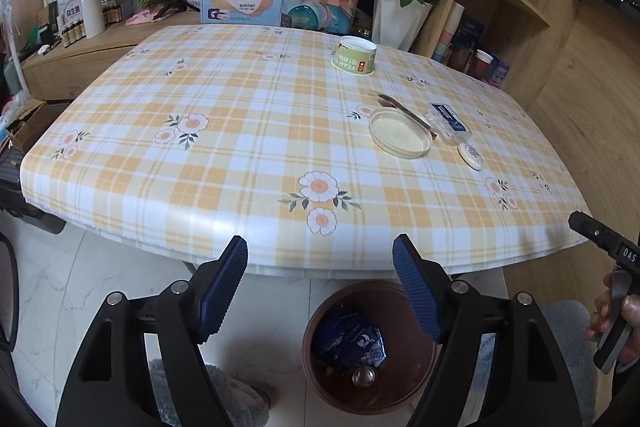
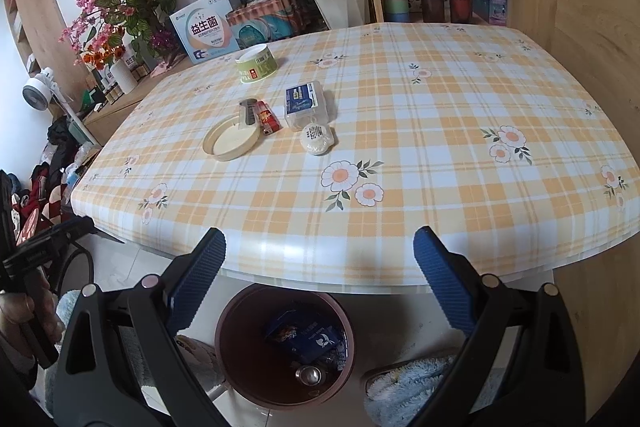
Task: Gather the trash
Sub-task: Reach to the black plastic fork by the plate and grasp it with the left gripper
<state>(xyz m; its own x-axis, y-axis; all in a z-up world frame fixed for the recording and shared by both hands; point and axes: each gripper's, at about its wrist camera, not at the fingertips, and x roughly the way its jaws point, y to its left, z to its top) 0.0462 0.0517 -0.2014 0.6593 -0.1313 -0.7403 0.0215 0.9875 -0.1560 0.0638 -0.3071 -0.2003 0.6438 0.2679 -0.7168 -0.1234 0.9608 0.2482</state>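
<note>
Both tongs, left and right, gape empty above the brown round plastic bin, positioned beneath the table edge to receive trash.

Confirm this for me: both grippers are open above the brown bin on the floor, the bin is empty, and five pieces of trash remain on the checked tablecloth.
One thing is wrong: the round brown bin is not empty. The right wrist view shows dark blue wrappers and a small metal piece inside it. The rest holds: the left gripper and right gripper are open, and trash remains on the yellow checked tablecloth.
</note>
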